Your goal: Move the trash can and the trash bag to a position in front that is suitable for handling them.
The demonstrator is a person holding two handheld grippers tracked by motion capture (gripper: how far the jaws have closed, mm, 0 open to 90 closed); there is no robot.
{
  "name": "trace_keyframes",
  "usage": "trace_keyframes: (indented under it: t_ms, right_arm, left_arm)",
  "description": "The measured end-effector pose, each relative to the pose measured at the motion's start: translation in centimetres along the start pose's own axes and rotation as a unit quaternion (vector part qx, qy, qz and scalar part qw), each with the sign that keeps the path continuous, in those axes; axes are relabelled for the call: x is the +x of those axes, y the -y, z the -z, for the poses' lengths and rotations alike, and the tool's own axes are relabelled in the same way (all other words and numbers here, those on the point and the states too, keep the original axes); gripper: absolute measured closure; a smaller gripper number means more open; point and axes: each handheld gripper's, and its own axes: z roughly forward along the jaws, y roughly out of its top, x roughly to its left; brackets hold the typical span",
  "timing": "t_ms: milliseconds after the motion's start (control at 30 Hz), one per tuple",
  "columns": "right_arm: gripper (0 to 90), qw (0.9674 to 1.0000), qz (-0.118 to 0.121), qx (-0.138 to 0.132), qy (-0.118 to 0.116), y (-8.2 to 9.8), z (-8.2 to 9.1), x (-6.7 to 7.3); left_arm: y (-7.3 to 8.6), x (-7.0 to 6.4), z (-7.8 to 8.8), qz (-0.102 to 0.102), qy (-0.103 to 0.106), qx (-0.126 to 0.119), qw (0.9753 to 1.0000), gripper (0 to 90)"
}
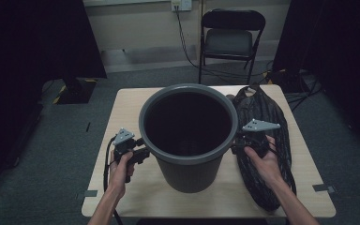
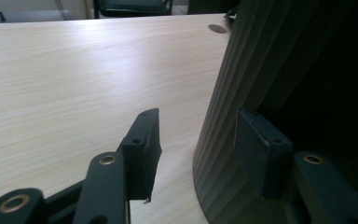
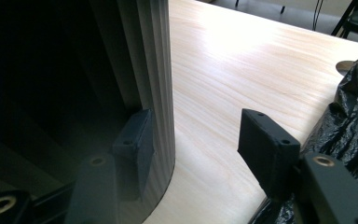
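Evidently the person is bracketing the grey bin (image 1: 188,136), which is standing upright mid-table with a black trash bag (image 1: 262,140) lying just beside it on the right. The left gripper (image 1: 140,149) and right gripper (image 1: 238,143) are each sitting part-open at the bin's wall, one jaw alongside the ribbed side and the other out over the table (image 2: 74,84), neither pressing on anything. Next, each probably needs its jaws set astride the wall or rim before closing, so the bin can be held steady.

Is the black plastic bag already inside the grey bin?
No, in the high view the black plastic bag lies on the table to the right of the grey bin.
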Motion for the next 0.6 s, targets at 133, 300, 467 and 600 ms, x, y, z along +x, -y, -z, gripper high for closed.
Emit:
trace_keyframes:
  t_ms: [133,300,467,600]
  right_arm:
    - [46.3,1.0,0.003,-0.003,-0.002,0.3,0.2,0.9]
    - [45.5,0.9999,0.005,-0.002,-0.01,0.3,0.2,1.4]
    - [43.2,0.9999,0.007,-0.002,-0.007,0.4,0.3,1.9]
    - [40.8,1.0,0.004,-0.001,-0.006,0.5,0.3,1.8]
  left_arm:
    - [0.5,-0.1,0.8,0.002,0.001,0.003,1.0,53.6]
    - [1.0,-0.3,1.8,0.004,-0.005,0.004,1.0,53.1]
    - [1.6,-0.5,2.3,0.008,-0.009,0.011,0.9999,50.0]
    - [1.5,-0.5,2.3,0.0,-0.012,0.014,0.9998,49.8]
